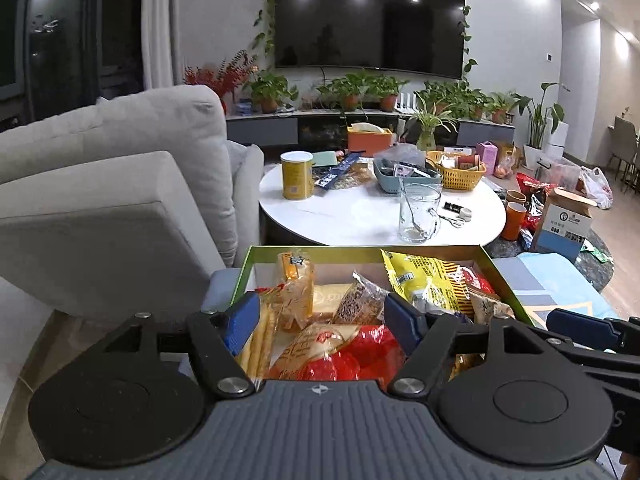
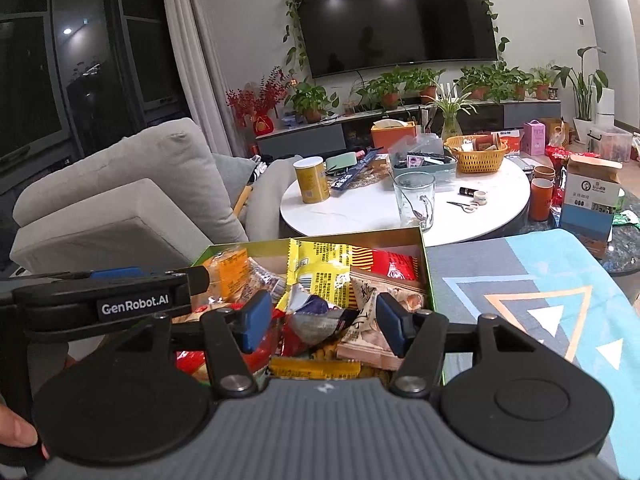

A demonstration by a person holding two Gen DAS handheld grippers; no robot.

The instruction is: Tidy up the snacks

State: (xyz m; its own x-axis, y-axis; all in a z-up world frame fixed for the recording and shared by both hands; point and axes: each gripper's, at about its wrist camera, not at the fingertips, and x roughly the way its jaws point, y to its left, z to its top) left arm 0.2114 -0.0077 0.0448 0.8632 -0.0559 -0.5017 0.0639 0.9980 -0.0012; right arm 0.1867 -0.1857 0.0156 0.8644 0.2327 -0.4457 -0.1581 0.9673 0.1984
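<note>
Snacks (image 1: 360, 320) fill green-rimmed box (image 1: 360, 250) on patterned cloth (image 2: 540, 300), near white round worktop (image 1: 360, 216); left gripper (image 1: 320, 320) and right gripper (image 2: 320, 320) hover above, fingers apart, gripping nothing, cloth bare rightward.

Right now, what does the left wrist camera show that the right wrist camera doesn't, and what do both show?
Only the left wrist view shows the left gripper head-on, jaws open over the snacks, gripping nothing. Only the right wrist view shows the right gripper head-on with the crumpled wrapper between its pads, and a fingertip at the lower left edge. Both show the green snack box, glass mug and yellow can.
</note>
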